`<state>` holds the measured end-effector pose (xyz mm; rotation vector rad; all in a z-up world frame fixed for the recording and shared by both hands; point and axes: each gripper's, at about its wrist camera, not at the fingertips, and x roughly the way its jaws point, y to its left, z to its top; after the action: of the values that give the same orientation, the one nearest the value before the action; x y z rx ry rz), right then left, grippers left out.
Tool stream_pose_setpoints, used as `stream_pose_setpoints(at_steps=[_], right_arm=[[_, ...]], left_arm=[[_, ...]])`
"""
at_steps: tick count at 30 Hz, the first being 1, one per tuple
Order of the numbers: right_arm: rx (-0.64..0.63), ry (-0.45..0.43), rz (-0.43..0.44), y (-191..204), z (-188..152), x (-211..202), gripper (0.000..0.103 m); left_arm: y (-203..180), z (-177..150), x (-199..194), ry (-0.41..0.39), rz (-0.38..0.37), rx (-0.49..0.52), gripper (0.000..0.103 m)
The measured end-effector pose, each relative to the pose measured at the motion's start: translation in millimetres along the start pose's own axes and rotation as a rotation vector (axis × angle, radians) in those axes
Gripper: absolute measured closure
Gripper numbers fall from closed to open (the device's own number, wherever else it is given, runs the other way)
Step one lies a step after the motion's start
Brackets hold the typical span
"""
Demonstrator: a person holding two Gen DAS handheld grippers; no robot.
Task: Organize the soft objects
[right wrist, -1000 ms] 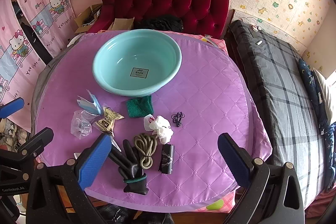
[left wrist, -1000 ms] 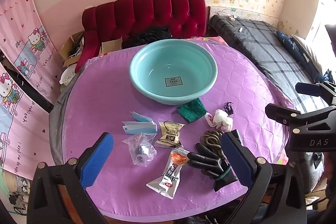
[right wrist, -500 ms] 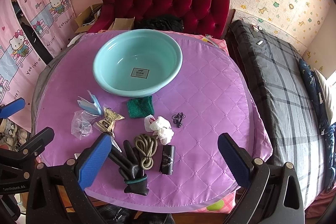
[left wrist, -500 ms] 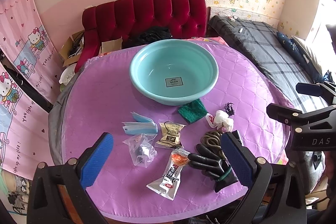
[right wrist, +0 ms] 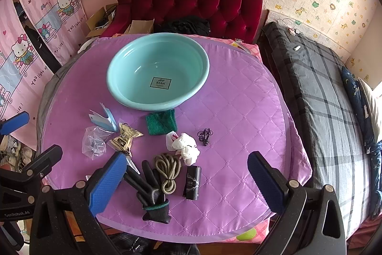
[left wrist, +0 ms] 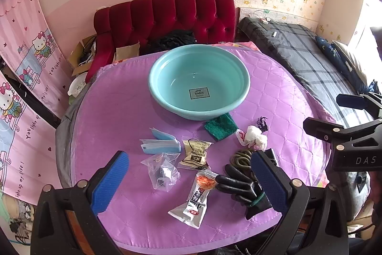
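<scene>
Blue padded jaws on the left gripper [left wrist: 188, 179] stand spread wide and hold nothing, hovering over the near edge of the purple quilted table [left wrist: 114, 111]; the right gripper [right wrist: 186, 181] is likewise released, its pads apart and touching nothing. Between and ahead of them lie the soft things: a black glove [right wrist: 149, 188] near the front edge, a coiled rope [right wrist: 167, 170] just beside it, a black roll [right wrist: 192, 182], white crumpled plastic [right wrist: 185, 145], a green cloth [right wrist: 161, 122] touching the rim of the teal basin [right wrist: 112, 78], blue face masks [left wrist: 161, 143], a clear bag [left wrist: 162, 171] and snack packets [left wrist: 194, 201]. The basin sits empty toward the far side, and the right half of the tabletop is bare quilt, open room
</scene>
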<state>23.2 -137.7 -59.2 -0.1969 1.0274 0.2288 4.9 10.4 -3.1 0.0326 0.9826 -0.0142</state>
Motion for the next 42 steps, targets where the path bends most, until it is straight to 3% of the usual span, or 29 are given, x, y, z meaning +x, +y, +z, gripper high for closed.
stream_pose_setpoints(at_steps=[42], right_arm=[[-0.001, 0.038, -0.014, -14, 0, 27, 0.0]], left_arm=[[13, -5, 18, 0.013, 0.001, -0.022, 0.0]])
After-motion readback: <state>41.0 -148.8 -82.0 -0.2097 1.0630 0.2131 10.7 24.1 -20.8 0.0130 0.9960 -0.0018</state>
